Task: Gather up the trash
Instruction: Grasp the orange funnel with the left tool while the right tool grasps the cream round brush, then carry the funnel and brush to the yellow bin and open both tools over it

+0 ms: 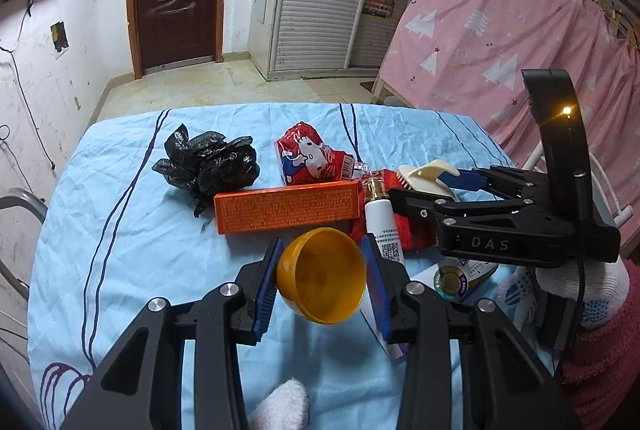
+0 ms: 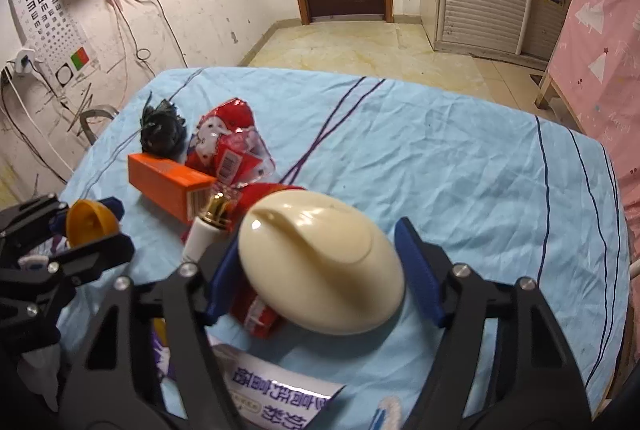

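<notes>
my left gripper tilts down over the blue cloth, pinching a yellow cup. my right gripper, angled down too, straddles a cream brush; i can't tell if its pads press.

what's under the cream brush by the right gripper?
The cream brush partly rests on a red packet, itself on the blue cloth. How far the packet runs beneath is hidden by the brush body.

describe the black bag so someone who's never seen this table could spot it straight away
On the table's blue cloth, find the long orange box lying across the middle. The black bag sits just beyond the box's left end, beside the red cartoon wrapper. It is the only crumpled, glossy black thing there.
</notes>
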The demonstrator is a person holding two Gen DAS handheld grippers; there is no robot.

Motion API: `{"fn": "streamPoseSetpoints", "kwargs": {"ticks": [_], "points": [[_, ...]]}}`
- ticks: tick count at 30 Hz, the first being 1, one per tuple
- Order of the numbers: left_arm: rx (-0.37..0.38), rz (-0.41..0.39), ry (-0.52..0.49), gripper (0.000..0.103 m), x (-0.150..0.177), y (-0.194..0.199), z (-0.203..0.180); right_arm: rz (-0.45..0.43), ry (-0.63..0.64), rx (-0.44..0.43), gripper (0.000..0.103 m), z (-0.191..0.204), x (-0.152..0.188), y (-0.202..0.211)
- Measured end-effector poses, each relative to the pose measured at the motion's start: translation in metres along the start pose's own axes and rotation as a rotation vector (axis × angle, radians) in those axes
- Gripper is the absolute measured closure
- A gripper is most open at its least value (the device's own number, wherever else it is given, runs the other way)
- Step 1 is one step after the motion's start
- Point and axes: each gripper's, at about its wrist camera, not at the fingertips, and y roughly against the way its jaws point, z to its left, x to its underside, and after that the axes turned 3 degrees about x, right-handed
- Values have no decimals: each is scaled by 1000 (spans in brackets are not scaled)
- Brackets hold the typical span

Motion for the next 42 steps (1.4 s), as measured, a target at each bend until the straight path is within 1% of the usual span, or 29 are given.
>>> {"fn": "streamPoseSetpoints", "kwargs": {"ticks": [4, 6, 8, 10, 16, 23, 29, 36, 42], "points": [[-5, -1, 6, 72, 3, 2, 1, -19, -16, -10, 37, -3, 2, 7], [-9, -3, 6, 72, 3, 5, 0, -36, -21, -12, 41, -4, 4, 14], [-11, -6, 5, 72, 4, 7, -1, -49, -24, -19, 46, -5, 4, 21], [-13, -12, 0, 72, 5, 10, -4, -61, -22, -16, 50, -5, 5, 27], [-15, -23, -11, 72, 7, 17, -14, -87, -24, 5, 51, -6, 10, 38], [-25, -32, -24, 72, 9, 26, -24, -158, -52, 3, 51, -14, 14, 64], [-25, -46, -51, 72, 9, 33, -42, -209, -71, 0, 51, -21, 21, 87], [-18, -69, -95, 72, 6, 41, -70, -257, -118, 3, 51, -45, 37, 110], [-8, -63, -142, 72, 5, 38, -101, -293, -172, 6, 51, -71, 53, 129]]}}
